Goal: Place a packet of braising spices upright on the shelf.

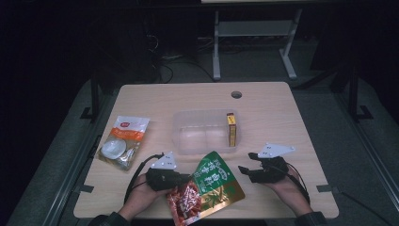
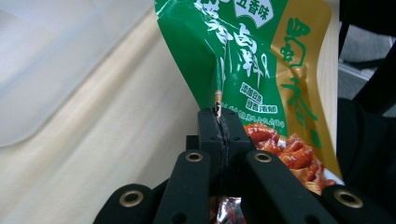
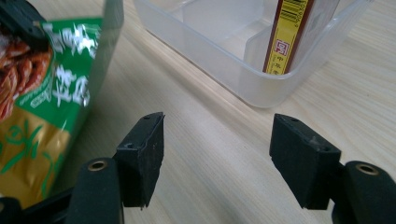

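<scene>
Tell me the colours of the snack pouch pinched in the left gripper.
The glossy snack pouch is green and gold with white lettering and red food pictured below; the left gripper view shows it best.

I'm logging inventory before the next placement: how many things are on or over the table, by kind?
Snack pouches: 2, the green and gold pouch pinched in the left hand-held gripper, and the orange and white pouch lying at the table's left.
Clear plastic bins: 1, the bin at the centre.
Boxes: 1, the yellow and red box standing in the bin.
Total: 4
</scene>
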Demonstrator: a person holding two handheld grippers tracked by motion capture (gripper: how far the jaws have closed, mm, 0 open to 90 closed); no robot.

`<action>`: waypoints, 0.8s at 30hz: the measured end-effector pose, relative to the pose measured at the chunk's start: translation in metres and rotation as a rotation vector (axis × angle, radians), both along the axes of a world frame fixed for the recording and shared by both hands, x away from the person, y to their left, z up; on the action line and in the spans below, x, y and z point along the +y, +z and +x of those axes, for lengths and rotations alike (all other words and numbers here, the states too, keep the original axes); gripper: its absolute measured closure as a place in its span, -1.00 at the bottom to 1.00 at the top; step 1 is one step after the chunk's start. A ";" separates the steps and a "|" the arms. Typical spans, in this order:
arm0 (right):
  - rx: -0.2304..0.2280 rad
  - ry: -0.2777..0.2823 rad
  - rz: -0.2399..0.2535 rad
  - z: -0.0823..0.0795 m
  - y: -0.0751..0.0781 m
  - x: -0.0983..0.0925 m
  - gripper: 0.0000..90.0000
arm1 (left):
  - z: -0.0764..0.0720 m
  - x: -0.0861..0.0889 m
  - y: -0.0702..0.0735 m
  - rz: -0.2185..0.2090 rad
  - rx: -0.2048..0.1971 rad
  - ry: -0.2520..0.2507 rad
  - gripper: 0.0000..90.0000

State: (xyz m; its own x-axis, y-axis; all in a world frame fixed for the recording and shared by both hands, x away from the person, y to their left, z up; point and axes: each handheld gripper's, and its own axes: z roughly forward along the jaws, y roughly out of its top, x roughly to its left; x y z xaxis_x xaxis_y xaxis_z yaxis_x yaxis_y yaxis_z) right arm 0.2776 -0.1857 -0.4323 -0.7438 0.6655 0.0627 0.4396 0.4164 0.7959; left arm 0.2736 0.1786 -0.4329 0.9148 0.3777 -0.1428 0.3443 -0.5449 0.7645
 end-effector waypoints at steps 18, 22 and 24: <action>0.022 0.101 0.098 -0.006 0.005 0.007 -0.29 | 0.011 0.054 0.038 -0.143 -0.101 0.191 1.00; 0.031 0.156 0.140 -0.006 0.006 0.021 -0.33 | 0.012 0.061 0.041 -0.158 -0.112 0.212 1.00; 0.030 0.179 0.151 -0.005 0.007 0.029 -0.34 | 0.012 0.062 0.041 -0.170 -0.107 0.219 1.00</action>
State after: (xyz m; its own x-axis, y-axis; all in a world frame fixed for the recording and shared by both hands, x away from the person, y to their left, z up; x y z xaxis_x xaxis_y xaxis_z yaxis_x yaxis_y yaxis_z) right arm 0.2722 -0.1564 -0.4254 -0.8455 0.5044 0.1754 0.3936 0.3667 0.8430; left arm 0.2855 0.2403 -0.3916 0.8273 0.5470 -0.1278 0.3519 -0.3275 0.8769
